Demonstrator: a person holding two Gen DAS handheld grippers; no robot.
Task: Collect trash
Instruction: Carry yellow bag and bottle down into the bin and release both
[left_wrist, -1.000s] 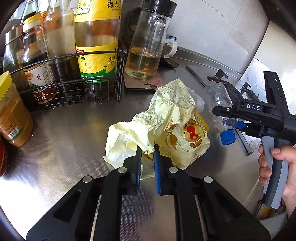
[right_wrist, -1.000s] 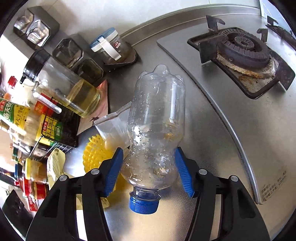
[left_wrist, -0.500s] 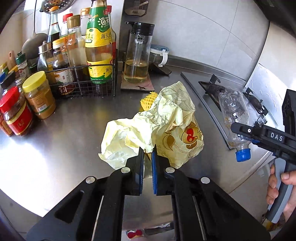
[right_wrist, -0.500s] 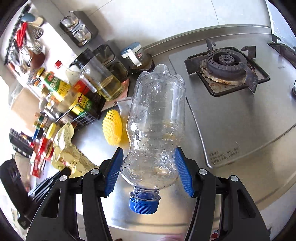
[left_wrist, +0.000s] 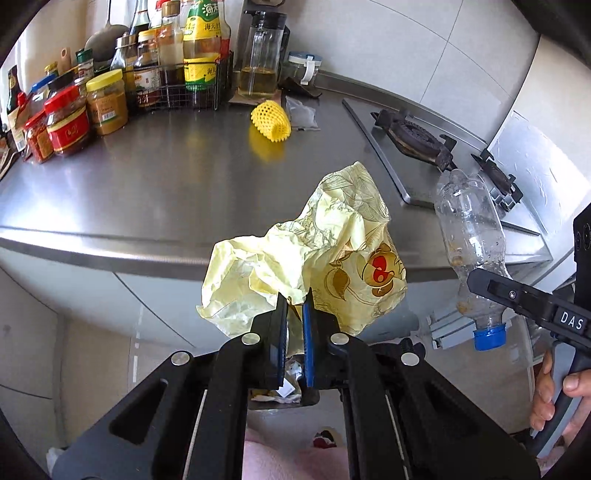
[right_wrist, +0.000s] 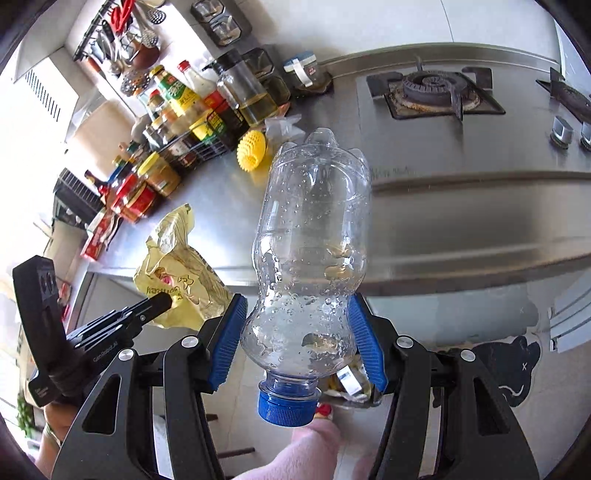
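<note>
Left claw (left_wrist: 294, 325) is pinched nearly closed on a crumpled yellow plastic bag (left_wrist: 325, 258), its blue pads biting a fold at the bag's lower edge, and the bag hangs in the air in front of the counter's front lip. Over at three o'clock in the left wrist view, the right claw (right_wrist: 297, 338) is spread wide around a clear plastic bottle (right_wrist: 314, 251), blue pads pressed to both sides of the body just above the neck. The bottle points base up, blue cap (right_wrist: 287, 406) down, droplets clinging inside. It too is held off the stainless counter (left_wrist: 147, 184), out past the edge. Below the left claw, toward six o'clock, a dark bin (left_wrist: 280, 397) with scraps of paper in it peeks out between the fingers. Back on the counter at twelve o'clock lies a yellow foam fruit net (left_wrist: 270, 122) on its side, a small clear packet (left_wrist: 301, 114) just beside it. Jars and sauce bottles crowd the ten o'clock corner, some in a wire rack (left_wrist: 184, 88). The gas burner (left_wrist: 415, 134) sits at two o'clock.
</note>
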